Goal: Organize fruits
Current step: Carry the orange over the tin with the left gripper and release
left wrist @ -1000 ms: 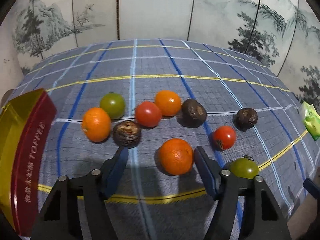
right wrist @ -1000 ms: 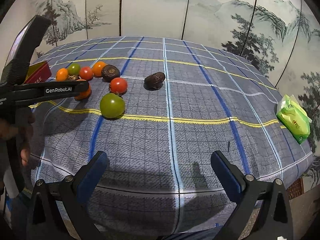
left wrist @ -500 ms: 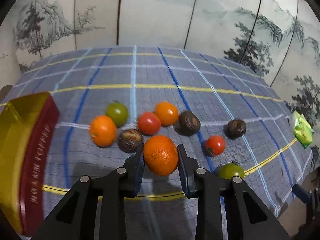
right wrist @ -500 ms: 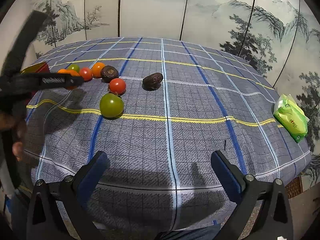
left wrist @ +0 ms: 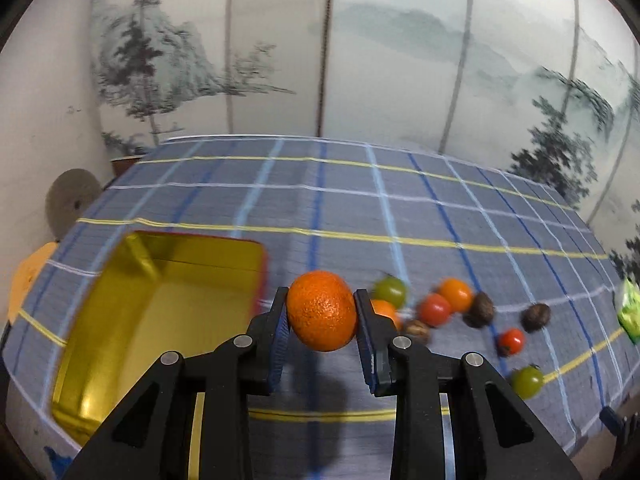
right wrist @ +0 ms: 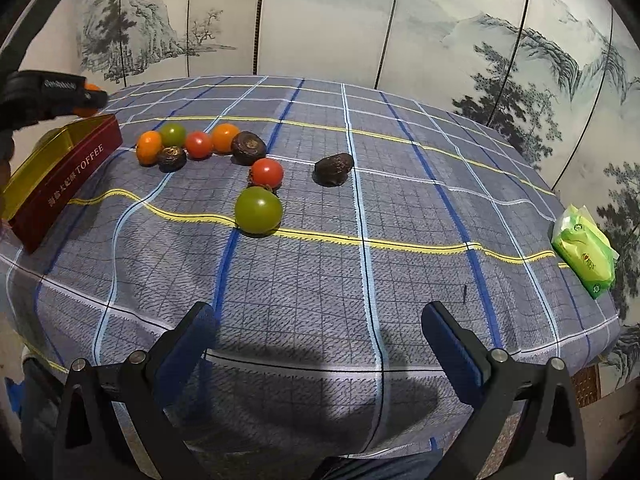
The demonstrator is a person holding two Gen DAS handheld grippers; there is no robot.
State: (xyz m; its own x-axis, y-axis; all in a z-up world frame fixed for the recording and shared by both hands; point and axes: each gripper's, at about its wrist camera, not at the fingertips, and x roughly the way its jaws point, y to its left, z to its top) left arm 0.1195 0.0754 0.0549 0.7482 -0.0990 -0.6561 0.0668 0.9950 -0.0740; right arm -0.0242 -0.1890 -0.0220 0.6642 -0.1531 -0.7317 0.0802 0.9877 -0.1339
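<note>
Woven plaid tablecloth (right wrist: pixel 360 272), blue-grey with yellow and white lines, covered the table and lay rumpled near the tin, so round fruit could have rolled on it. Next in size, the toffee tin (left wrist: pixel 160 312) was a shallow rectangular metal box, glossy gold inside and red outside, standing open and empty. Above the cloth just right of the tin, the left gripper (left wrist: pixel 320 316) clamped the mandarin (left wrist: pixel 322 310), a dimpled, slightly flattened sphere, between 2 ribbed blue pads. Judged risk: contact sat only on the fruit's sides, so a quick swing might have let it slip and fall short of the tin's rim, or a hard squeeze might have bruised the soft peel. The right gripper (right wrist: pixel 320 332) hung low over bare cloth with its jaws wide apart and nothing between them. Smallest were the smooth green tomato (right wrist: pixel 258 210), the red tomato (right wrist: pixel 267 172) and the wrinkled dark fruit (right wrist: pixel 334 167).
</note>
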